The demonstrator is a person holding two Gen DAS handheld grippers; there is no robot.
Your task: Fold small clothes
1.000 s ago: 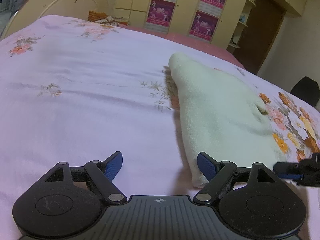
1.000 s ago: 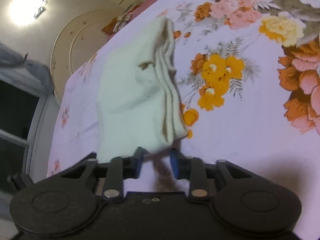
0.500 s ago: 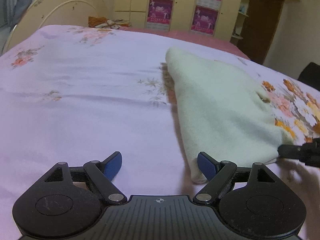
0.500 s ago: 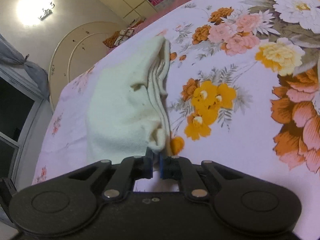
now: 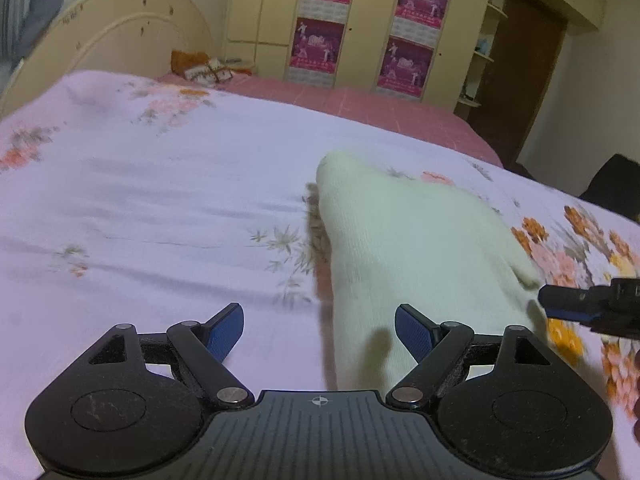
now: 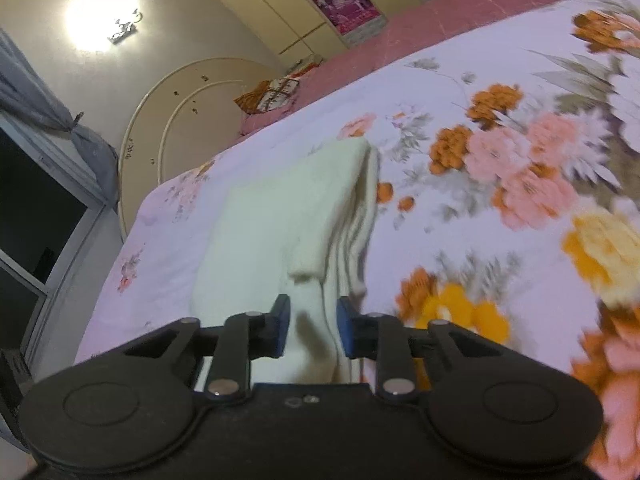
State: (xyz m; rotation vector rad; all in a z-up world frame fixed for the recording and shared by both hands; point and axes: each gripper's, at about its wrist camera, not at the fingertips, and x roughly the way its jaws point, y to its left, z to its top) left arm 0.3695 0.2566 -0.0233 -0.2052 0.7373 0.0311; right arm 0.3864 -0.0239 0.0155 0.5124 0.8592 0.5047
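Two grippers were over a bed with a pale lilac floral sheet [image 5: 168, 184]. The small cream garment [image 5: 404, 240], folded into a layered bundle, lay flat on the sheet, to the right in the left wrist view and centre in the right wrist view, stacked edges facing the orange and pink flowers [image 6: 516, 176]. Left gripper [image 5: 319, 330] had jaws spread wide, nothing clamped; near corner of the garment lay between the blue pads [image 5: 412, 334], apart from both. Right gripper [image 6: 311, 326] had its jaws partly apart and just been opening; garment's near end sat between the pads, pads not visibly pressing it. Right gripper's tip also showed at the right edge of the left wrist view, just beside the garment's edge. Behind: cream headboard [image 5: 132, 32], wardrobe with magenta posters [image 5: 320, 46], a patterned cushion [image 5: 202, 66] on pink bedding. Both views blurred at the edges.
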